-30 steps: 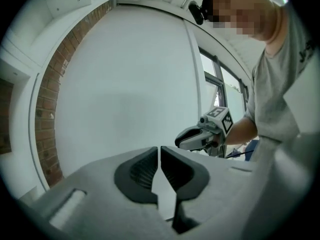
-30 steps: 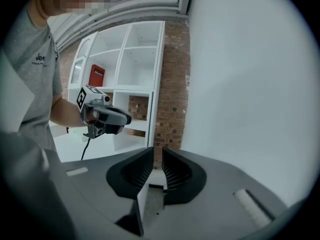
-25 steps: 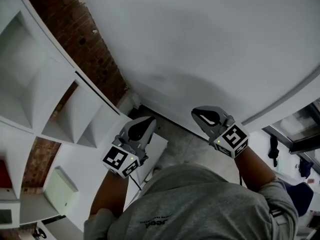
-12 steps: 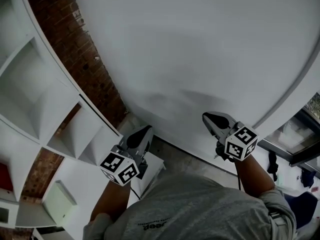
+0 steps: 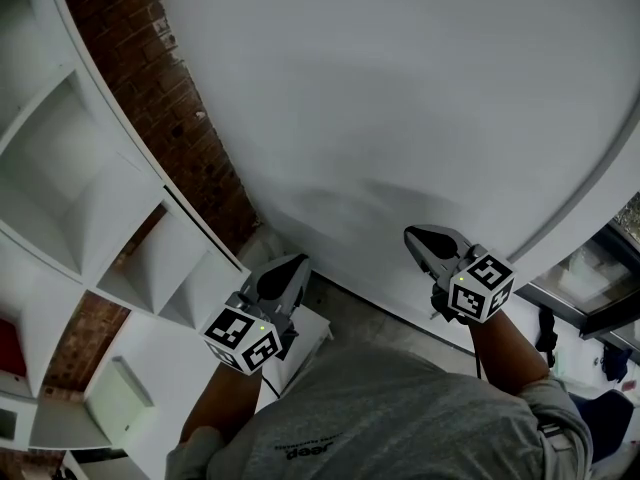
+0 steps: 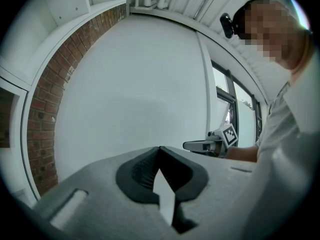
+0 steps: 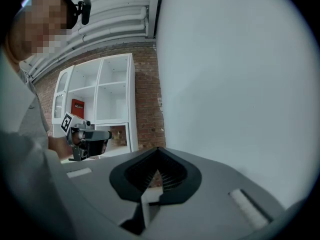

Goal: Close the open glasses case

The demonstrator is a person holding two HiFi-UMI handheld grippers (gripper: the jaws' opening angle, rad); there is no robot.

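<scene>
White wall [image 5: 400, 88], shelf cubbies [image 5: 100, 183], one holding a red item [image 7: 77, 105]; left gripper [image 5: 294, 262], right gripper [image 5: 413, 235] fingers closed, empty

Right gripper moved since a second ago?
Yes: the right gripper rose against the white wall, now farther above its base; no shift over the last half second.

Indoor room, studio or office type, with a converted-loft look. Evidence: a large plain white wall [image 5: 420, 88] meets an exposed brick wall [image 5: 165, 88], against which stands a white cubby shelving unit [image 5: 70, 188]. Also noted: dark-framed windows [image 6: 242, 109] and a ribbed ceiling [image 7: 115, 14] overhead.
</scene>
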